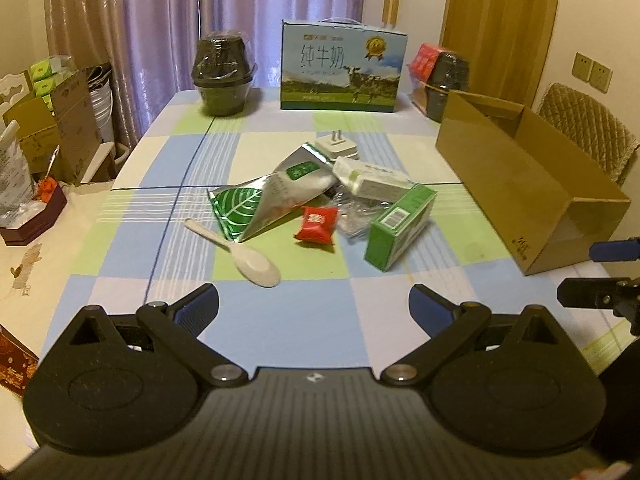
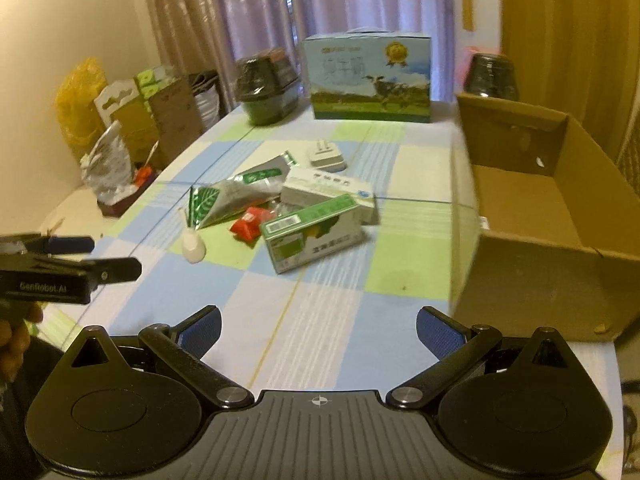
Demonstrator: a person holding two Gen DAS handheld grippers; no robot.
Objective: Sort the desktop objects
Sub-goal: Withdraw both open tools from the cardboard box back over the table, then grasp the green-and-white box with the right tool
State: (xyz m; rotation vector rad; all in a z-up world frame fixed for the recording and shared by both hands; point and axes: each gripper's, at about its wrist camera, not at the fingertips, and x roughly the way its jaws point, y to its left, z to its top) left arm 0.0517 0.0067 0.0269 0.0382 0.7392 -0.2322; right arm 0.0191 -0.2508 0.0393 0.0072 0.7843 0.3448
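Where purple curtains (image 1: 240, 8) hang, a checked tablecloth (image 1: 280, 312) is seen; scattered objects (image 1: 320, 200) are piled centrally beside a cardboard box (image 1: 520, 184). "纯牛奶" is printed on the carton (image 1: 340, 68). Both grippers (image 1: 314, 304) (image 2: 319, 326) are held wide apart, empty.

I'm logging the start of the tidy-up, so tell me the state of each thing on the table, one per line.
Left tongs: open, empty.
Right tongs: open, empty.
Cardboard box: open on top, looks empty.
Foil pouch: torn open, lying flat.
Green box: closed, tipped over.
White box: closed, lying down.
Red candy: wrapped.
Spoon: lying loose.
Plug: unplugged, prongs up.
Milk carton: closed, upright.
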